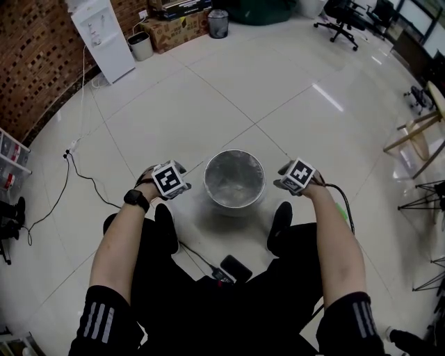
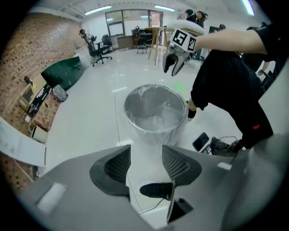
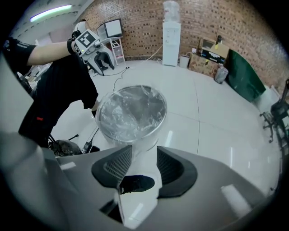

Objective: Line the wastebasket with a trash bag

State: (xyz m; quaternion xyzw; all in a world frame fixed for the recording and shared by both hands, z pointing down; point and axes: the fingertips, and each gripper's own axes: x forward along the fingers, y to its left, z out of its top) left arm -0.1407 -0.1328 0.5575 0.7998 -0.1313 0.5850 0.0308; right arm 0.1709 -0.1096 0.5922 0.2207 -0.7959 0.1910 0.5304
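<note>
A round metal wastebasket [image 1: 233, 204] stands on the white tiled floor between the person's feet. A clear trash bag [image 1: 234, 175] lines it, its film folded over the rim. My left gripper [image 1: 170, 182] hangs to the left of the rim, raised above it and apart from it. My right gripper [image 1: 297, 176] hangs to the right, likewise apart. The left gripper view looks down past open jaws [image 2: 145, 164] at the lined basket [image 2: 156, 135] and the right gripper [image 2: 174, 63] beyond. In the right gripper view the jaws [image 3: 143, 164] stand open over the basket [image 3: 135, 140]; the left gripper [image 3: 101, 61] shows beyond. Nothing is between either pair.
The person's dark shoes [image 1: 165, 226] [image 1: 280, 224] flank the basket, with a phone [image 1: 236, 268] and cable on the floor behind. A water dispenser [image 1: 103, 38], small bins [image 1: 140, 46], cardboard boxes [image 1: 174, 28] and an office chair [image 1: 342, 17] stand far off. A wooden stool [image 1: 417, 132] is at right.
</note>
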